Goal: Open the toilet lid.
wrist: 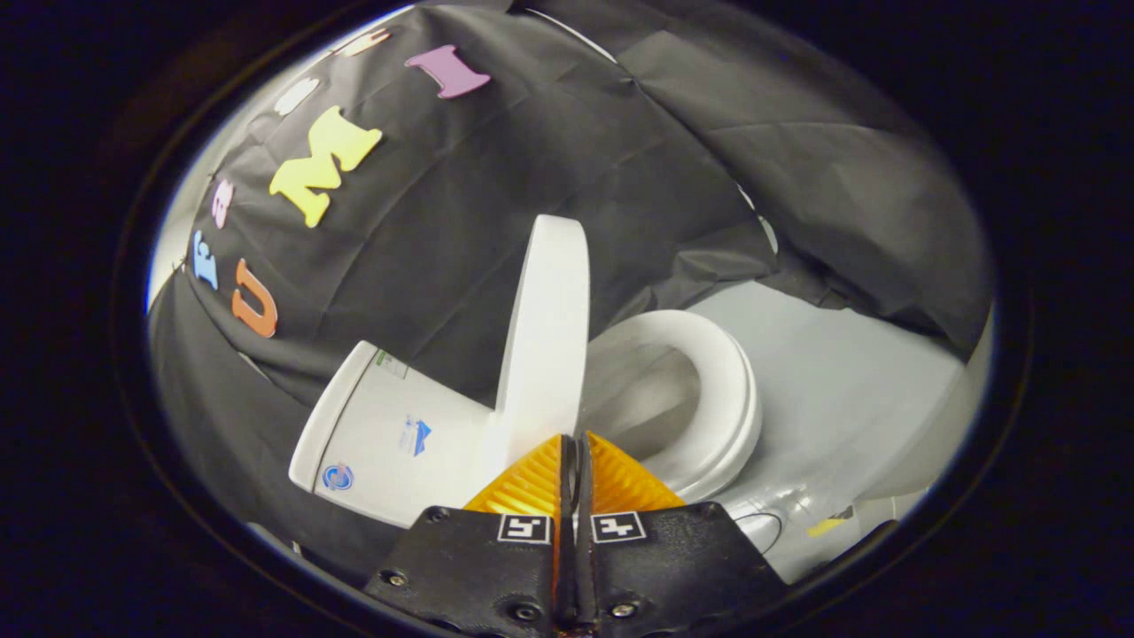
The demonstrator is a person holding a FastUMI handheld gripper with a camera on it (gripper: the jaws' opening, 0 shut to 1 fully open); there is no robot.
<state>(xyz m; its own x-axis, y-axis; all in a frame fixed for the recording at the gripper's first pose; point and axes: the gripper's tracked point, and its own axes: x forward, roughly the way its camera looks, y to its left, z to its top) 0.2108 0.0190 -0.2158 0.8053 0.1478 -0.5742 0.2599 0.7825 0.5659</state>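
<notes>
Black cloth behind the toilet (399, 434); lid (545, 328) stands raised off the seat (722, 399), tool (574, 443) closed, empty, at its base; next: back away.

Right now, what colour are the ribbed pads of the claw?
Orange, with fine ribs. The pads of the shut claw show best in the gripper view.
</notes>
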